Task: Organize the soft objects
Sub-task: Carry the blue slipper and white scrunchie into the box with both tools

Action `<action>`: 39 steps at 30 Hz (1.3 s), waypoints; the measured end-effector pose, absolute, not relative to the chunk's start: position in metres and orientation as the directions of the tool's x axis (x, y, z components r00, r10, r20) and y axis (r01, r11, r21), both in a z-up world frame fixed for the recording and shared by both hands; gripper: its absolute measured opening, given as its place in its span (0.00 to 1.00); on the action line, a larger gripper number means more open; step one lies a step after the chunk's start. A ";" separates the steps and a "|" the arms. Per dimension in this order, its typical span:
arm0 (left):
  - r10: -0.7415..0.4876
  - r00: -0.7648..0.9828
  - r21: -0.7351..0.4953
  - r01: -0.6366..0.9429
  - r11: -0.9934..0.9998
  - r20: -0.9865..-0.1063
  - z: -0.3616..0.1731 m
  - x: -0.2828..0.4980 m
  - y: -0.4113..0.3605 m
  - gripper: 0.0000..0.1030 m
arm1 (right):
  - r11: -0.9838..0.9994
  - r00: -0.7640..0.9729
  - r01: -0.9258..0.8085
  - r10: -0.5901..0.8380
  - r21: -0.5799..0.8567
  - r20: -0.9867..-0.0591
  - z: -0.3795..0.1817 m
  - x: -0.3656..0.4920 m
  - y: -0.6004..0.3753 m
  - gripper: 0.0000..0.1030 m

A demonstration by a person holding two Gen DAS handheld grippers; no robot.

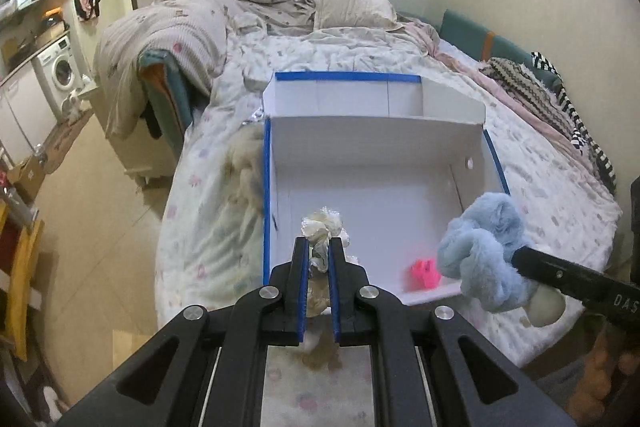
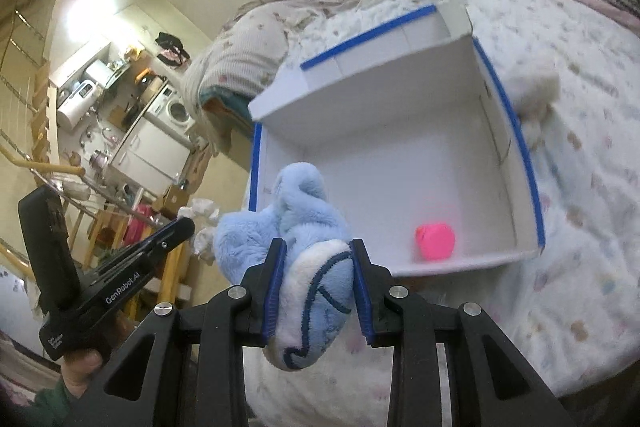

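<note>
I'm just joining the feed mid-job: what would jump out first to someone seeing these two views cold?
The white box with blue edges sits open on the bed, nearly empty save a bright pink toy near its front wall. The right gripper is clamped on a fluffy blue plush toy at the box's near edge. The left gripper pinches a cream fabric bundle beside it.

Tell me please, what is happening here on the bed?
A person is sorting soft things into a white box with blue edges that lies open on the bed. The left hand-held gripper is shut on a small cream-white fabric piece. The right hand-held gripper is shut on a light blue plush toy. Both are held above the near edge of the box. Inside lies only a small pink soft item.
</note>
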State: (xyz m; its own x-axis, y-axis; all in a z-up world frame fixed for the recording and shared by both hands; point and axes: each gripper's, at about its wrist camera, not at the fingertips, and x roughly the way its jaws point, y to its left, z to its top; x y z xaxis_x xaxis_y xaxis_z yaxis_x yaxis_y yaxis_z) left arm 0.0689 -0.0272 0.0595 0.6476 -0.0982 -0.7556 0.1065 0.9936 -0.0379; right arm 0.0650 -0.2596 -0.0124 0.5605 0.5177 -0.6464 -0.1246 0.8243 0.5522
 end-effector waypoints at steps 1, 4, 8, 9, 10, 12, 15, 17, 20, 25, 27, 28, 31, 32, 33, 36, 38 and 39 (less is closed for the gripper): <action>-0.099 0.646 -0.038 0.108 0.993 -0.757 0.060 0.074 -0.029 0.08 | 0.827 0.567 -0.122 0.513 0.549 -0.645 -0.011 0.072 -0.261 0.32; -0.100 0.642 -0.034 0.115 0.993 -0.760 0.057 0.092 -0.035 0.08 | 0.830 0.581 -0.118 0.502 0.545 -0.640 -0.009 0.087 -0.266 0.33; -0.078 0.631 -0.005 0.117 0.993 -0.772 0.042 0.115 -0.046 0.08 | 0.841 0.600 -0.098 0.476 0.532 -0.643 -0.015 0.110 -0.272 0.33; -0.069 0.623 0.002 0.111 0.994 -0.779 0.035 0.122 -0.047 0.08 | 0.844 0.605 -0.092 0.469 0.529 -0.643 -0.017 0.113 -0.274 0.32; -0.066 0.617 0.000 0.106 0.994 -0.784 0.028 0.127 -0.048 0.08 | 0.847 0.608 -0.085 0.461 0.525 -0.646 -0.022 0.117 -0.275 0.32; -0.076 0.605 -0.015 0.106 0.994 -0.793 0.013 0.136 -0.049 0.08 | 0.856 0.611 -0.064 0.441 0.514 -0.658 -0.032 0.123 -0.277 0.32; -0.085 0.590 -0.021 0.114 0.993 -0.803 -0.007 0.144 -0.052 0.08 | 0.879 0.595 -0.020 0.393 0.476 -0.701 -0.053 0.133 -0.279 0.32; -0.094 0.573 -0.027 0.124 0.992 -0.814 -0.019 0.147 -0.056 0.08 | 0.872 0.569 0.011 0.397 0.489 -0.720 -0.068 0.142 -0.281 0.32; -0.107 0.556 -0.028 0.148 0.989 -0.824 -0.032 0.152 -0.062 0.08 | 0.878 0.539 0.018 0.395 0.479 -0.744 -0.081 0.152 -0.274 0.32; -0.091 0.536 -0.001 0.165 0.986 -0.839 -0.048 0.157 -0.066 0.08 | 0.880 0.489 0.003 0.413 0.475 -0.768 -0.098 0.159 -0.253 0.33; -0.095 0.511 -0.024 0.145 0.989 -0.854 -0.054 0.160 -0.060 0.08 | 0.886 0.476 -0.006 0.411 0.464 -0.778 -0.101 0.160 -0.245 0.32; -0.096 0.501 -0.032 0.136 0.990 -0.860 -0.056 0.162 -0.058 0.08 | 0.888 0.469 -0.011 0.411 0.460 -0.782 -0.103 0.160 -0.242 0.32; -0.089 0.489 -0.028 0.130 0.991 -0.867 -0.061 0.164 -0.054 0.08 | 0.896 0.456 -0.022 0.404 0.444 -0.793 -0.106 0.157 -0.234 0.33; -0.085 0.490 -0.021 0.135 0.991 -0.868 -0.062 0.164 -0.054 0.08 | 0.899 0.451 -0.025 0.401 0.438 -0.797 -0.108 0.157 -0.232 0.32; -0.078 0.489 -0.006 0.147 0.989 -0.869 -0.063 0.165 -0.056 0.08 | 0.903 0.448 -0.027 0.395 0.430 -0.802 -0.110 0.157 -0.231 0.32; -0.062 0.484 0.024 0.171 0.985 -0.873 -0.070 0.169 -0.059 0.08 | 0.931 0.448 -0.038 0.340 0.363 -0.827 -0.114 0.161 -0.224 0.32; -0.055 0.465 0.028 0.169 0.985 -0.884 -0.076 0.173 -0.060 0.08 | 0.929 0.441 -0.043 0.348 0.368 -0.827 -0.116 0.163 -0.222 0.32; -0.054 0.454 0.024 0.166 0.986 -0.889 -0.079 0.175 -0.061 0.08 | 0.929 0.440 -0.045 0.349 0.369 -0.827 -0.117 0.164 -0.222 0.32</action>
State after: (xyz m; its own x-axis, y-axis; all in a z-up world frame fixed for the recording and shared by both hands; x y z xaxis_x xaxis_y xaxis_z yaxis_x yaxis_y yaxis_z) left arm 0.1748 -0.0609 -0.0793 0.4538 -0.0544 -0.8895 0.1657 0.9859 0.0242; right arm 0.1643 -0.2217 -0.1165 0.4402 0.3495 -0.8271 -0.0446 0.9285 0.3686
